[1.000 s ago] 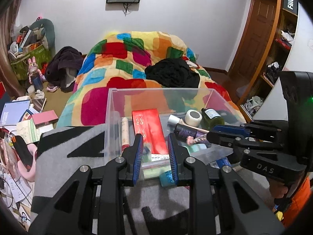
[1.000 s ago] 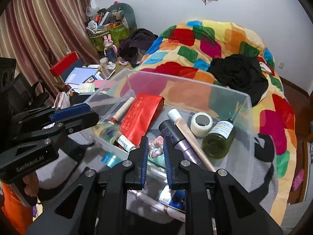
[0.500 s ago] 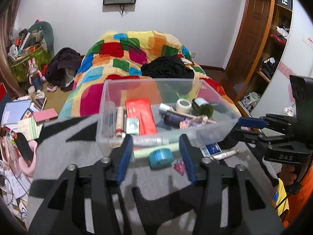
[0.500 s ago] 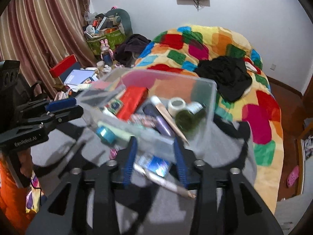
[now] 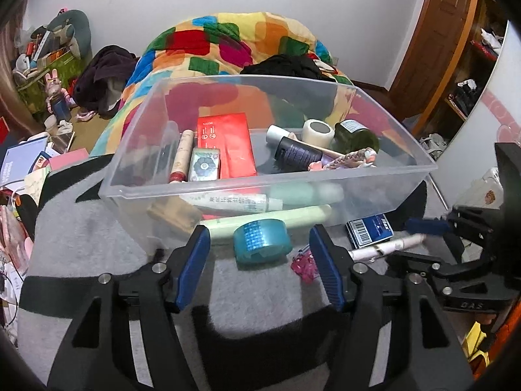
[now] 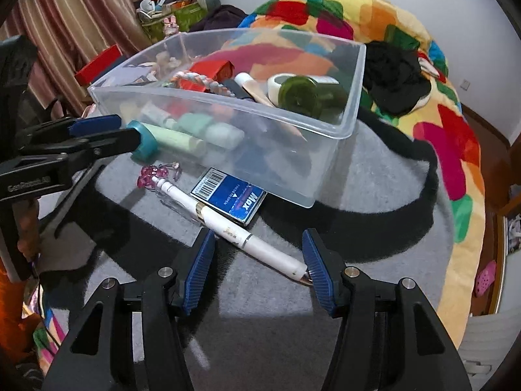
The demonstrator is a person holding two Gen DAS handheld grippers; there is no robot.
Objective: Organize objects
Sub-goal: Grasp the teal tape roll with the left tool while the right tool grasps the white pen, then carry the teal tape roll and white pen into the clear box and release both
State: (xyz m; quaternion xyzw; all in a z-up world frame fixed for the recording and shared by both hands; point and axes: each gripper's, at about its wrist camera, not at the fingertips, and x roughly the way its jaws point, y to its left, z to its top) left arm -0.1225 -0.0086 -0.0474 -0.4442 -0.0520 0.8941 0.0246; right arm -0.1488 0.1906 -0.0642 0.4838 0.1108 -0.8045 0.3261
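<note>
Both of my grippers hang over the grey blanket, each with jaws spread wide and holding nothing. My left gripper frames the teal tape roll, which lies on the blanket touching the near wall of the clear plastic bin, with a pale green tube just behind it against that wall. A small pink charm sits by my left gripper's right finger. My right gripper straddles the near end of the white pen, which lies diagonally, touching the blue Max box tucked against the bin's near corner. Inside the bin I see a red box, a white tape roll, a dark green bottle and a braided cord, all heaped together
</note>
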